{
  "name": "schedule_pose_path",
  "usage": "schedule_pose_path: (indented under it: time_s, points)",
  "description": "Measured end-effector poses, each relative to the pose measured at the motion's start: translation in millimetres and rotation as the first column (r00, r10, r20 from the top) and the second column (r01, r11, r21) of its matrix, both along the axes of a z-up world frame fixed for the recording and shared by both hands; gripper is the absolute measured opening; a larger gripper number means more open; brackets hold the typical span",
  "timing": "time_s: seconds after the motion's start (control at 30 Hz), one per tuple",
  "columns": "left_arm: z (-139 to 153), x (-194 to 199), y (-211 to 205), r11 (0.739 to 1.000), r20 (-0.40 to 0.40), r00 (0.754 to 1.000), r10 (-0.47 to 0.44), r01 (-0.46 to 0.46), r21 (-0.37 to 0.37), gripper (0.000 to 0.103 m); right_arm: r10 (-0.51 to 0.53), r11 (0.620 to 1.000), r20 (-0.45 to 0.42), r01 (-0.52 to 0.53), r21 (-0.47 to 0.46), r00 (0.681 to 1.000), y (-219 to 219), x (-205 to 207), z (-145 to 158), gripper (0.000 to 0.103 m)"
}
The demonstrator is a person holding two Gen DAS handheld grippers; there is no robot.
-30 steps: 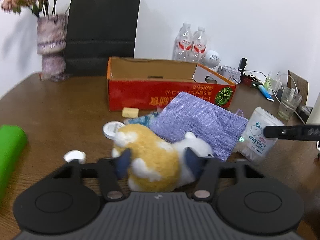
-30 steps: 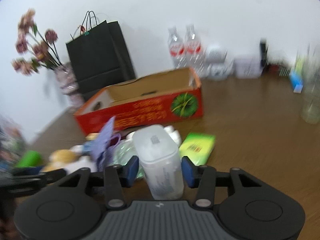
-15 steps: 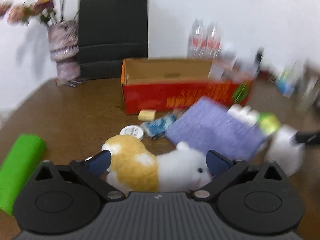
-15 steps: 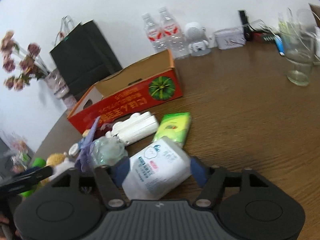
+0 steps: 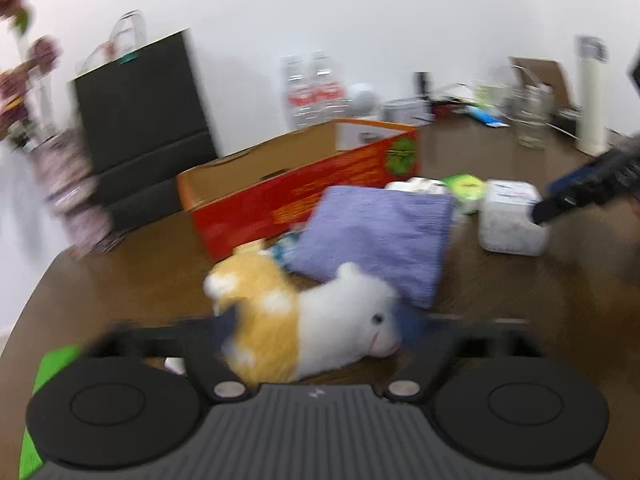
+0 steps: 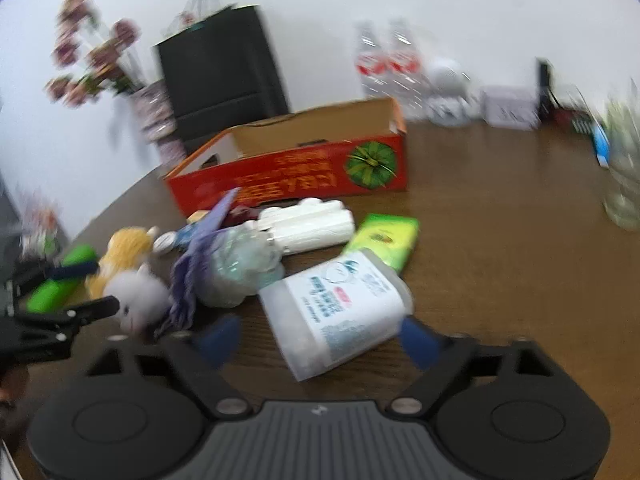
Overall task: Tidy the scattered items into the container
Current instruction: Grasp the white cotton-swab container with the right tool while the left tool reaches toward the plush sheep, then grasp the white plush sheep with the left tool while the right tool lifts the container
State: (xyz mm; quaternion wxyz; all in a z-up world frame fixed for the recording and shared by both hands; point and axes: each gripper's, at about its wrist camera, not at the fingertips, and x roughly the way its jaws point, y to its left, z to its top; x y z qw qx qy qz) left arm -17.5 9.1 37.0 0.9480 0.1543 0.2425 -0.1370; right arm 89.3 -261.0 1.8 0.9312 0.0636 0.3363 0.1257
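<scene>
Landmark: red box (image 6: 304,168), open-topped, on the tabletop (image 6: 500,240).
Plush (image 5: 308,320): lies in front of the box, beside the purple pouch (image 5: 376,236); likely light, soft and squashy; take it across the body.
Tub (image 6: 336,312): on its side, in front of the box; likely light, stiff and smooth, so it may slip or roll; grip across the flat sides.
Left tongs (image 5: 320,328): spread wide, straddling the plush, holding nothing; angled down toward the box.
Right tongs (image 6: 316,338): opening, tub between the pads, not gripped; angled down.
</scene>
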Motion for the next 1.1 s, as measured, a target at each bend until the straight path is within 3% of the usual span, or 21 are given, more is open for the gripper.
schedule_pose_path:
  time_s: [0.13, 0.27, 0.43, 0.57, 0.67, 0.73, 0.77, 0.8, 0.9, 1.0, 1.1]
  points:
    - [-10, 19, -10, 0.994, -0.055, 0.993, 0.108, -0.108, 0.008, 0.103, 0.016, 0.996, 0.032, -0.013, -0.091, 0.999, 4, 14, 0, 0.094]
    - [-16, 36, -19, 0.989, -0.029, 0.988, 0.150, -0.150, 0.021, 0.103, 0.030, 0.996, 0.001, -0.029, -0.087, 1.000, 5, 34, -10, 0.093]
    - [-19, 52, -10, 0.981, -0.100, 0.977, 0.188, -0.191, -0.017, 0.103, 0.032, 0.994, -0.005, -0.032, -0.107, 0.999, 12, 34, -17, 0.091]
    - [-19, 58, -22, 0.980, -0.078, 0.977, 0.198, -0.196, 0.027, 0.103, 0.026, 0.994, 0.002, -0.026, -0.110, 1.000, 16, 34, -15, 0.091]
    - [-23, 76, -26, 0.968, -0.089, 0.964, 0.250, -0.247, 0.034, 0.103, 0.034, 0.993, -0.010, -0.035, -0.108, 0.999, 20, 37, -18, 0.090]
    - [-24, 85, -24, 0.956, -0.087, 0.952, 0.292, -0.292, 0.022, 0.094, 0.027, 0.995, -0.009, -0.027, -0.098, 1.000, 21, 37, -19, 0.089]
    - [-23, 85, -21, 0.952, -0.069, 0.950, 0.303, -0.305, -0.006, 0.079, 0.022, 0.995, -0.009, -0.023, -0.096, 1.000, 21, 36, -19, 0.089]
    - [-22, 84, -18, 0.955, -0.076, 0.953, 0.294, -0.296, -0.020, 0.018, 0.019, 0.995, -0.007, -0.020, -0.094, 1.000, 20, 35, -19, 0.088]
    - [-22, 82, -7, 0.956, -0.131, 0.952, 0.277, -0.288, -0.065, 0.001, 0.013, 0.997, 0.008, -0.012, -0.080, 1.000, 18, 28, -16, 0.086]
    - [-23, 68, 1, 0.958, -0.127, 0.955, 0.269, -0.279, -0.072, 0.000, -0.002, 0.998, 0.030, 0.004, -0.067, 1.000, 14, 20, -12, 0.085]
    - [-9, 44, 8, 0.963, -0.080, 0.972, 0.221, -0.231, -0.138, 0.000, -0.006, 0.998, 0.047, 0.009, -0.057, 0.999, 12, 13, -7, 0.085]
